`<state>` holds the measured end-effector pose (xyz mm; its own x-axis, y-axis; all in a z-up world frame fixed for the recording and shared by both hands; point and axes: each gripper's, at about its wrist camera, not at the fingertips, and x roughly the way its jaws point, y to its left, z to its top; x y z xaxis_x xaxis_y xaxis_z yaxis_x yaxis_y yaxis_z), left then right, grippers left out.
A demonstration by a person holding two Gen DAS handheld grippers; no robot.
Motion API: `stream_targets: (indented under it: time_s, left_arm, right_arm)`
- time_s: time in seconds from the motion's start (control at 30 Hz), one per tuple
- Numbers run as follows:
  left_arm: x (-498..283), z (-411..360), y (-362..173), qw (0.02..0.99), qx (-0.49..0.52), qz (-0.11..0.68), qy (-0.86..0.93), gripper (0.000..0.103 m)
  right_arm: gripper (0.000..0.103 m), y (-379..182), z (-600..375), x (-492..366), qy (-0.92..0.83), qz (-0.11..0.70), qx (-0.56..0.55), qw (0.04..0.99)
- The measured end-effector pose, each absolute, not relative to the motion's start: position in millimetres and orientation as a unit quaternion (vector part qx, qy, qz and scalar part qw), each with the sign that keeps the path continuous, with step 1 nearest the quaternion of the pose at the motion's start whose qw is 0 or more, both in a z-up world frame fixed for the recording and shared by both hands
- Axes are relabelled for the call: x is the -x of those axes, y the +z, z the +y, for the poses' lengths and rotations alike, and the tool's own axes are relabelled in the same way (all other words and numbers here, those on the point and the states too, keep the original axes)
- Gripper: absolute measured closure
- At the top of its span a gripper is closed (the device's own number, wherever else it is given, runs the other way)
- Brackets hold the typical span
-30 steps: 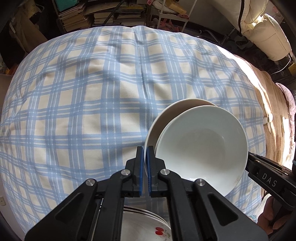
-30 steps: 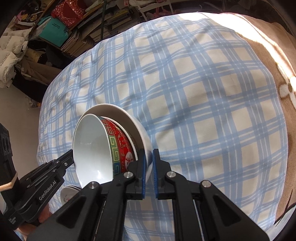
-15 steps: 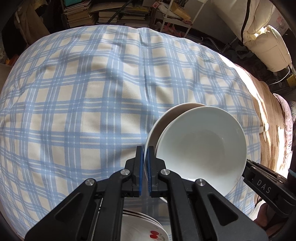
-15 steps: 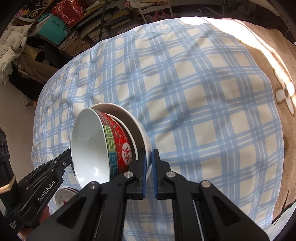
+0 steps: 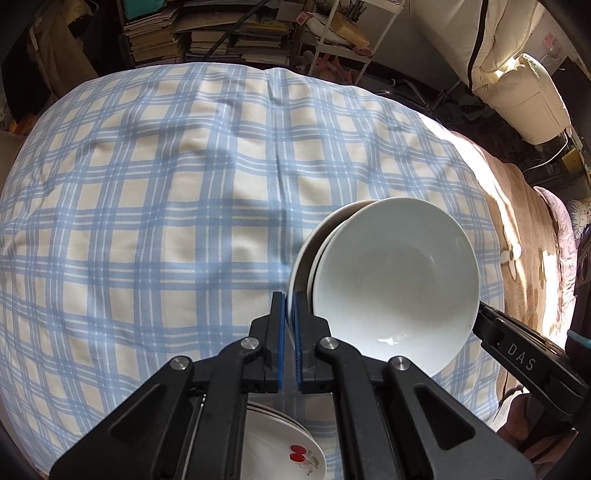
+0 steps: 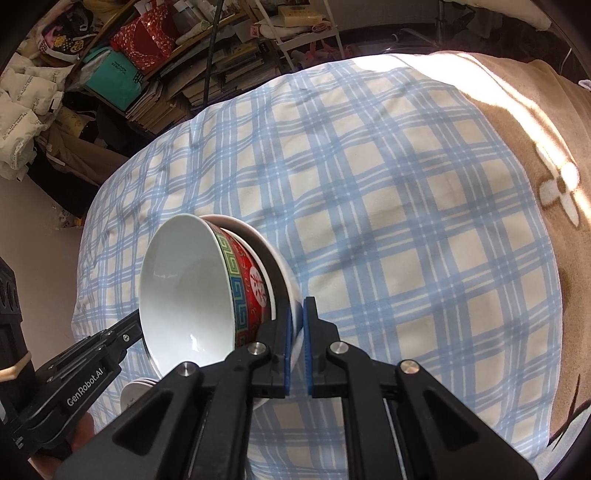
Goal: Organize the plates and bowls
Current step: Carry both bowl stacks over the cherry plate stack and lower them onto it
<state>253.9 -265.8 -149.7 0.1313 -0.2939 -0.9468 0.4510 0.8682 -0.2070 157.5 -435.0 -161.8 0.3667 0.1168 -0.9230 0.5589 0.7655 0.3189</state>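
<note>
A white bowl with a red patterned outside (image 6: 245, 291) sits nested in a larger white bowl (image 6: 266, 240), and the pair hangs tilted above the bed. My right gripper (image 6: 298, 321) is shut on the larger bowl's near rim. In the left wrist view the nested bowl's white inside (image 5: 395, 280) faces the camera, and my left gripper (image 5: 290, 301) is shut on the larger bowl's rim (image 5: 306, 251). The other gripper's black finger (image 5: 517, 354) reaches the bowls from the right. A stack of plates with a red cherry print (image 5: 291, 454) lies below.
A blue and cream plaid blanket (image 5: 147, 221) covers the bed, with a brown flowered blanket (image 6: 517, 110) to the right. Stacked books and shelves (image 5: 207, 33) stand beyond the far edge, and a white cushion (image 5: 517, 85) at the back right. The plate stack's edge (image 6: 135, 391) shows beside the left gripper's finger (image 6: 92, 373).
Both grippers have tipped up a little with the bowls still pinched; more of the shelves shows beyond the bed. The grips have not changed.
</note>
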Motion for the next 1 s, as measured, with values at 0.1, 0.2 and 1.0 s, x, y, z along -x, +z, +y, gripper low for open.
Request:
stream_targets:
  time_s: [0.1, 0.2, 1.0]
  left_arm:
    - [-253, -268, -147, 0.751, -0.070, 0.610, -0.244, 0.101]
    - [-251, -266, -143, 0.751, -0.066, 0.610, -0.244, 0.101]
    - [-214, -189, -104, 0.783, -0.054, 0.582, -0.214, 0.101]
  right_arm:
    - [0.095, -155, -434, -160, -0.143, 0.549, -0.297, 0.768]
    - [0.095, -150, -433, -160, -0.145, 0.547, -0.296, 0.770]
    - [0.095, -117, -369, -137, -0.109, 0.541, -0.296, 0.780]
